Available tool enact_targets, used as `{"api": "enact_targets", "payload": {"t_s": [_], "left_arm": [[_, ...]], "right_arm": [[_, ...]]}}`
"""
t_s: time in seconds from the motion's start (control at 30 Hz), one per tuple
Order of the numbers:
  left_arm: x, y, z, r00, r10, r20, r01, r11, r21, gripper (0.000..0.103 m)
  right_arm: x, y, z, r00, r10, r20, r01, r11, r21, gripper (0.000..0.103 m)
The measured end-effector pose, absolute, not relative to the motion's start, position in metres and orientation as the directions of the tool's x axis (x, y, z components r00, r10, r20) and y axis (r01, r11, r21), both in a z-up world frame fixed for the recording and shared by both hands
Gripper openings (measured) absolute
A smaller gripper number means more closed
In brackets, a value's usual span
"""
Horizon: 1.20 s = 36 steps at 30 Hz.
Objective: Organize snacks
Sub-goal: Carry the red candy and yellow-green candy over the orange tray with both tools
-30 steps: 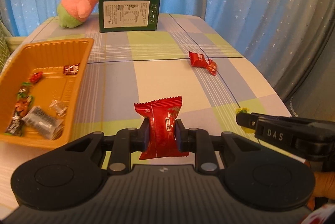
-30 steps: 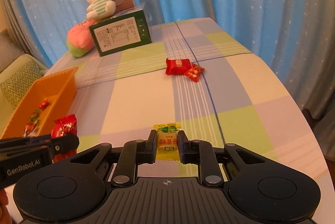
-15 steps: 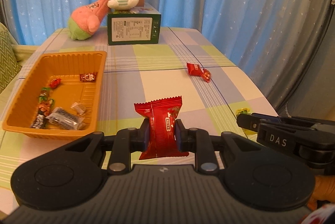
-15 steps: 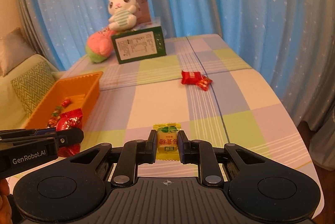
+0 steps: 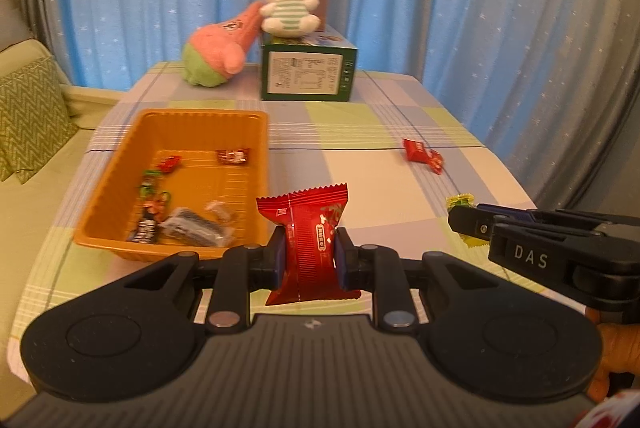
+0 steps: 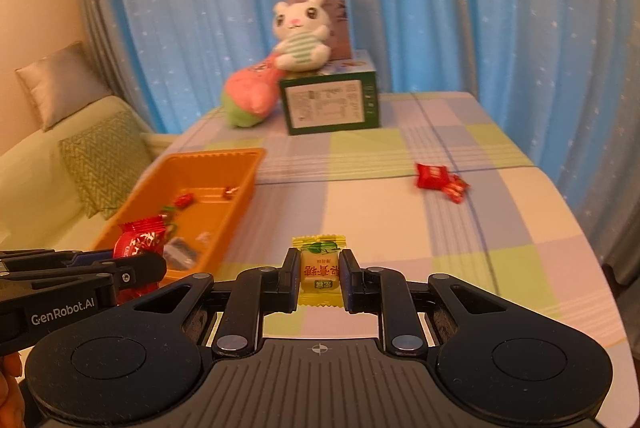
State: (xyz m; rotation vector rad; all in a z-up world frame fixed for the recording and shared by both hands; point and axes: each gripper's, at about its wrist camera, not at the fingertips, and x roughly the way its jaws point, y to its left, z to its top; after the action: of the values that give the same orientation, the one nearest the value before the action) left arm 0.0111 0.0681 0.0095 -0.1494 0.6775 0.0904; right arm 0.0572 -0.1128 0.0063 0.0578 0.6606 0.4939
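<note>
Snacks are split up right now: left tongs (image 5: 309,259) are clamped on a red packet (image 5: 310,248), right tongs (image 6: 320,275) are pinching a little yellow candy (image 6: 320,270), both held up above the worktop (image 5: 360,167). Orange tray (image 5: 120,163) on the left has several wrapped sweets in it, and two red candies (image 5: 422,153) sit loose out on the checked cloth.

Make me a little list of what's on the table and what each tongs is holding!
left tongs: shut on red pack
right tongs: shut on yellow candy
tray: orange, at the table's left, several sweets inside
loose sweets: two red ones touching, on the cloth at right
box: green, far end of the table
toys: bunny on the box, pink plush beside it
</note>
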Motion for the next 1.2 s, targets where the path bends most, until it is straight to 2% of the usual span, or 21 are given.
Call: {"api": "enact_targets", "payload": {"t_s": [0.67,1.2], "left_arm": [[-0.002,0.132,0.009,0.766,0.088,-0.637,-0.224,0.965,-0.135,0.022],[0.030,0.190,0.001,0.748,0.103,-0.655,-0.239,0.963,-0.122,0.022]], "right_arm": [[0.063,-0.042,0.002,0.609,0.531,-0.589,-0.532,0.824,0.193,0.020],[0.091,0.012,-0.008,0.564,0.562,-0.606,-0.569,0.796,0.209,0.020]]}}
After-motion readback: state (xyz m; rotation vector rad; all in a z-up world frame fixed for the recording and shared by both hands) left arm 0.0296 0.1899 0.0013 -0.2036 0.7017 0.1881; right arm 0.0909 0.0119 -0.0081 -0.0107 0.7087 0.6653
